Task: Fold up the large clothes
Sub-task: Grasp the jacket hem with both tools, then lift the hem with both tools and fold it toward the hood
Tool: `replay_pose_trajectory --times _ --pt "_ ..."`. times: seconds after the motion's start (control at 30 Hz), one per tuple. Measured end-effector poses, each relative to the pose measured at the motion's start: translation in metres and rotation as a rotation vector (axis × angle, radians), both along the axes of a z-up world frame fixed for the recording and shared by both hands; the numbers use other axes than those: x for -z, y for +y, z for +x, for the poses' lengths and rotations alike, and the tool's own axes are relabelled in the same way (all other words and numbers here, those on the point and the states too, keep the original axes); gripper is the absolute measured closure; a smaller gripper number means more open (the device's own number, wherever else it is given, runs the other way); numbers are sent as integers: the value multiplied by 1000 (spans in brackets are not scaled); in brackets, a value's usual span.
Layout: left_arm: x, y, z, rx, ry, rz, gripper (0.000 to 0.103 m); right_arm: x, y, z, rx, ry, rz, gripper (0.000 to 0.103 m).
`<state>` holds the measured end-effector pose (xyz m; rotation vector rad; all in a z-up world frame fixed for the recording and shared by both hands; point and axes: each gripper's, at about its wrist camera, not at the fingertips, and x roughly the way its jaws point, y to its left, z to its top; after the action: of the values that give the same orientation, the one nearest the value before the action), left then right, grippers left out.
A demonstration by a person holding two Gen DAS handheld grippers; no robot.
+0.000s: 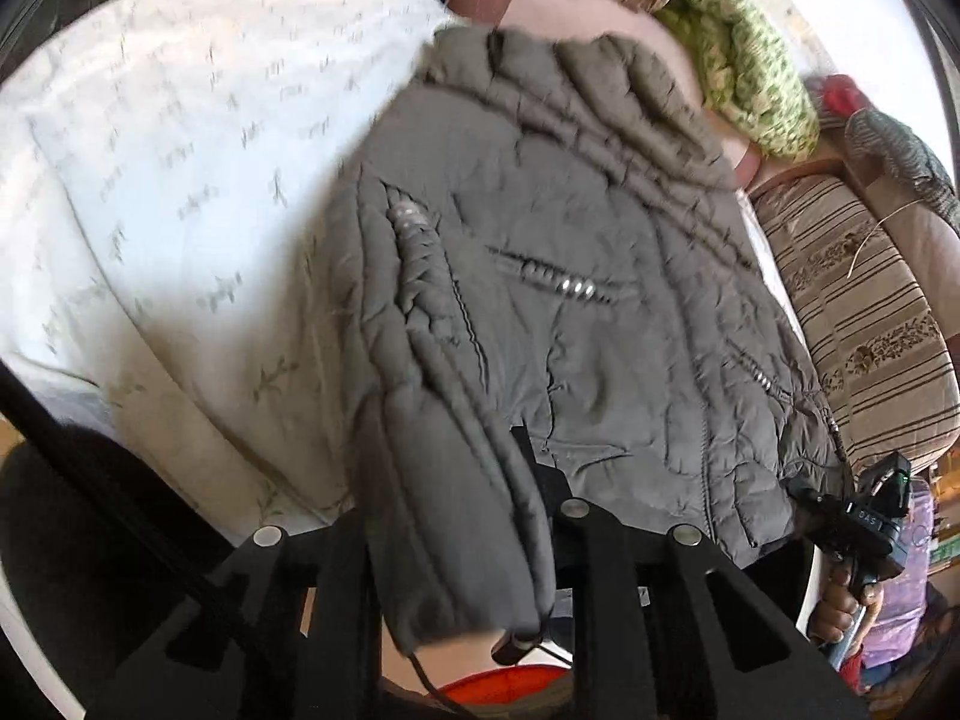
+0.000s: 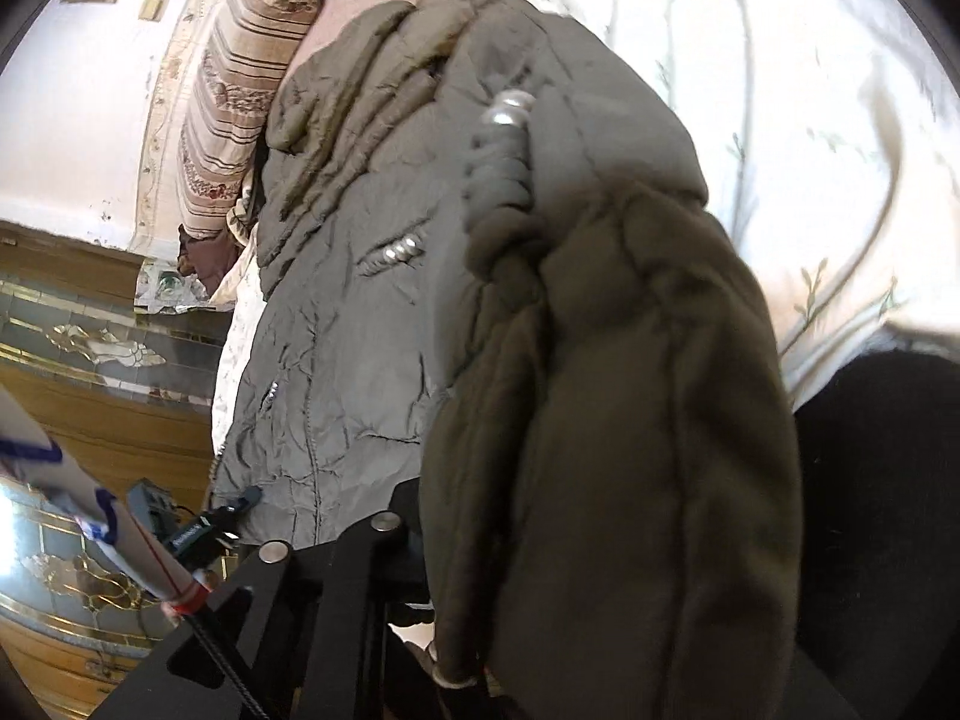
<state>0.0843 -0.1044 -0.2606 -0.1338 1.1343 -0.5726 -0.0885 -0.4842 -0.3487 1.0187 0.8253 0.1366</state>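
A grey-olive quilted jacket (image 1: 570, 276) lies on a white patterned bedsheet (image 1: 180, 180), collar at the far end. One sleeve (image 1: 450, 510) hangs down between the fingers of my left gripper (image 1: 462, 540), which is shut on it. In the right wrist view the jacket (image 2: 372, 300) spreads ahead and a sleeve (image 2: 612, 450) drapes over my right gripper (image 2: 480, 540), covering its fingertips; the gripper looks shut on that sleeve. The other gripper shows at the jacket's hem, at the right in the left wrist view (image 1: 864, 522) and at the lower left in the right wrist view (image 2: 204, 528).
Striped brown cushions (image 1: 858, 324) lie to the right of the jacket, with a green knitted cloth (image 1: 750, 72) and a red-and-grey item (image 1: 870, 114) behind. A black object (image 1: 72, 540) sits at the bed's near left. A wooden and glass cabinet (image 2: 90, 360) stands at the left.
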Motion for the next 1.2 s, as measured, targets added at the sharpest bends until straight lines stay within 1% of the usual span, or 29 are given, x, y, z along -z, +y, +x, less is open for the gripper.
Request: replay_pose_trajectory --times 0.1,0.27,0.37,0.43,0.53,0.63,0.7,0.77,0.83,0.93,1.1,1.2 --pt "-18 2 -9 -6 -46 2 85 -19 2 -6 9 -45 -30 85" --pt "-38 13 -22 -14 -66 -29 86 -42 1 -19 15 -102 -47 86" --pt "-46 18 -29 -19 -81 -27 87 -52 5 -29 5 -121 -62 86" --pt "-49 16 -33 -12 -101 -9 87 -57 8 -38 -7 -130 -74 86" --pt "-50 10 -37 9 -139 39 87 -62 14 -45 -22 -131 -89 86" --pt "-52 0 -35 22 -174 81 87 -65 15 -45 -29 -119 -108 86" --pt "-59 -6 -30 22 -202 86 87 -67 14 -41 -32 -121 -111 86" --pt "-68 -5 -31 23 -237 87 87 -73 14 -35 -34 -131 -118 86" --pt "-82 -11 -26 18 -294 90 87 -84 14 -25 -37 -147 -141 86" --pt "-96 -21 -17 7 -348 98 87 -103 13 -13 -34 -180 -184 86" --pt "-120 -42 10 -9 -446 114 86 -130 7 12 -9 -234 -227 86" --pt "-131 -55 32 -22 -472 117 86 -144 1 31 10 -251 -264 86"
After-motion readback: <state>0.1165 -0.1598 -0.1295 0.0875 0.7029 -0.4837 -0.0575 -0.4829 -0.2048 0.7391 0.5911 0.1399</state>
